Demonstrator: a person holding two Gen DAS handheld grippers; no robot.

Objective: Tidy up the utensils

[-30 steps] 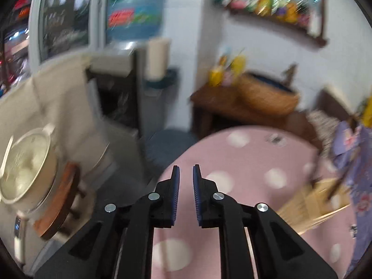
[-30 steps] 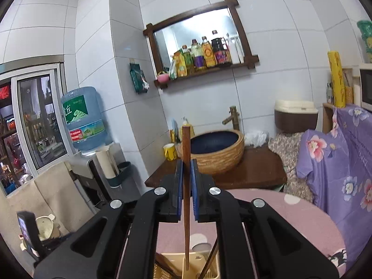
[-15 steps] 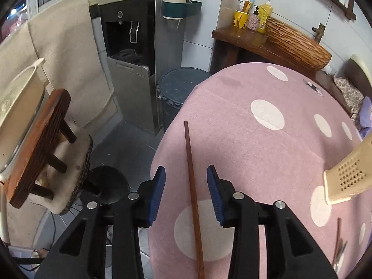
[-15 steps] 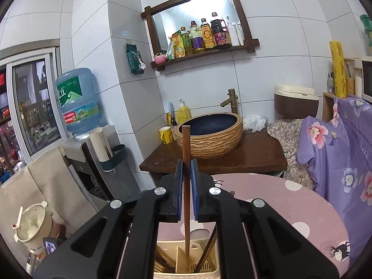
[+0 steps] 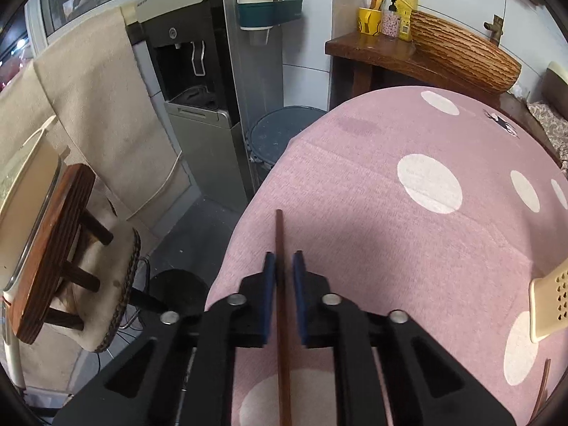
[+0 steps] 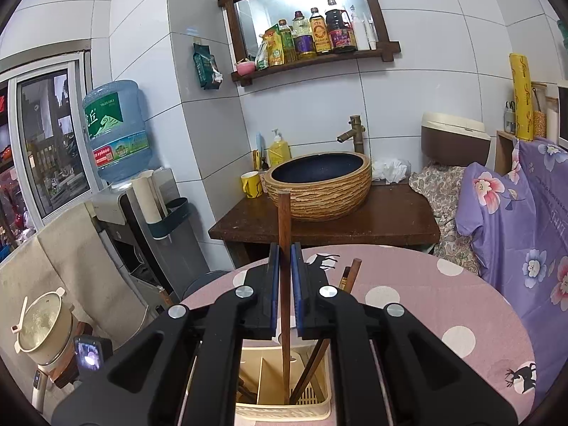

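In the left wrist view a brown wooden chopstick [image 5: 282, 312] lies on the pink polka-dot tablecloth [image 5: 390, 213] near the table's left edge. My left gripper [image 5: 283, 259] straddles it with narrow gaps between the pads and the stick. In the right wrist view my right gripper [image 6: 285, 248] is shut on another brown chopstick [image 6: 284, 220], held upright with its lower end inside the cream utensil basket [image 6: 280, 383]. Other chopsticks [image 6: 346, 277] lean in the basket. The basket's corner [image 5: 548, 305] shows at the right of the left wrist view.
A third chopstick [image 5: 541, 390] lies on the cloth at the lower right. Left of the table stand a water dispenser [image 5: 184, 71], a bin [image 5: 280, 135] and a wooden stool [image 5: 53, 259]. A sink bowl [image 6: 317, 184] sits on a wooden counter behind.
My left gripper swung down to the table, then moved forward over the lying chopstick and narrowed around it. My right gripper lowered its chopstick deeper into the basket.
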